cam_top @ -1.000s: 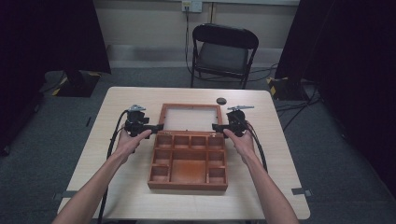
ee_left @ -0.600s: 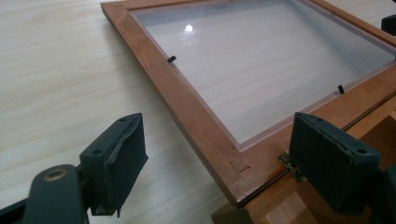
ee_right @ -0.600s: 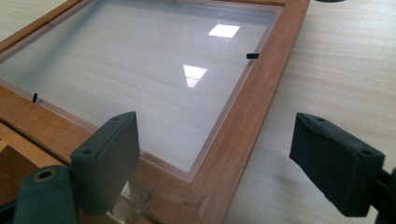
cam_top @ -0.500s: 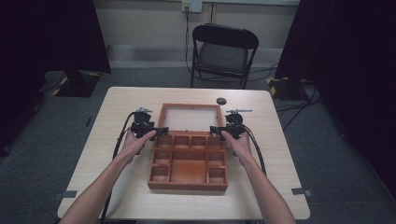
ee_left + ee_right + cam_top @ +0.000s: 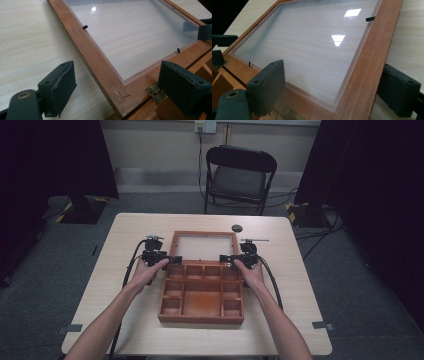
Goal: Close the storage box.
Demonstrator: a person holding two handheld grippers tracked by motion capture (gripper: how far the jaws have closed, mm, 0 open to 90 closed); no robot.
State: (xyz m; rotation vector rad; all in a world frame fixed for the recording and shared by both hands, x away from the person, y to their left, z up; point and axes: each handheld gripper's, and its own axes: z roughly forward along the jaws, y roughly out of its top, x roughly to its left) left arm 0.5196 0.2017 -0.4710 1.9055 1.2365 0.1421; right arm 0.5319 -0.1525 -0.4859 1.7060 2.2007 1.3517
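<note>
A brown wooden box (image 5: 201, 319) with several compartments lies in the middle of the table. Its lid (image 5: 204, 234), a wooden frame around a clear pane (image 5: 130, 32), lies flat behind it, joined by a brass hinge (image 5: 155, 92). My left gripper (image 5: 172, 260) (image 5: 120, 75) straddles the lid's near left corner (image 5: 100, 65). Its jaws have just been opening, and the pads stand clear of the wood between them. My right gripper (image 5: 226, 259) (image 5: 335, 75) is open astride the lid's right rail (image 5: 367, 67), one pad over the pane (image 5: 312, 50).
The box rests on a light wooden table (image 5: 130, 250). A small black round object (image 5: 236, 228) lies past the lid's far right corner. A black folding chair (image 5: 240, 175) stands behind the table, with dark curtains on both sides. Cables trail from both grippers toward the near edge.
Both grippers have come in closer to the lid's near corners, and the right one has sunk a little. The lid and box have not moved.
</note>
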